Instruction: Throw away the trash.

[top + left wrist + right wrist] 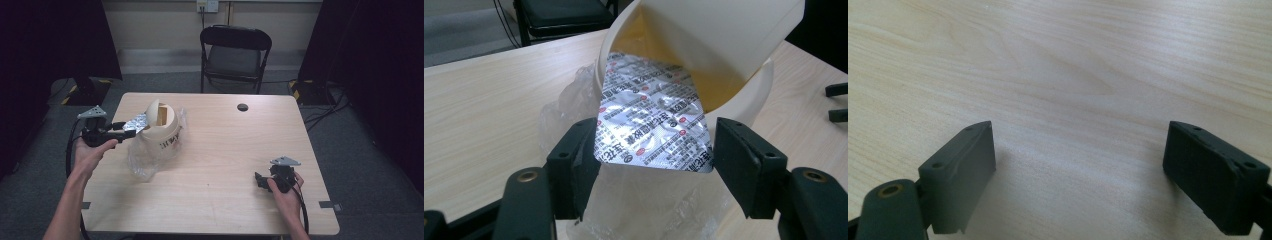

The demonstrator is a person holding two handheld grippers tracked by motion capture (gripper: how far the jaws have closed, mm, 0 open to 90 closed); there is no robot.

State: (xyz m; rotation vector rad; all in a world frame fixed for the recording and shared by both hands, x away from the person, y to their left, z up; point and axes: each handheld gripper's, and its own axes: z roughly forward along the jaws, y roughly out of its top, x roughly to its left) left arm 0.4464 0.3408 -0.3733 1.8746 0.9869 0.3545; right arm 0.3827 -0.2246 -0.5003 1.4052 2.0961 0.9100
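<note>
Foil pill sheet (651, 120), clamped edgewise in my left gripper (654, 150), points its long axis toward twelve o'clock into the cream bin (754, 95); my right gripper (1080, 175) rests apart-jawed, empty, well away.

A black folding chair (236, 55) stands beyond the wooden table (225, 165).

Glossy crinkled foil blister pack (651, 120); smooth cream plastic bin (704, 55); matt wood-grain table (1063, 60).
</note>
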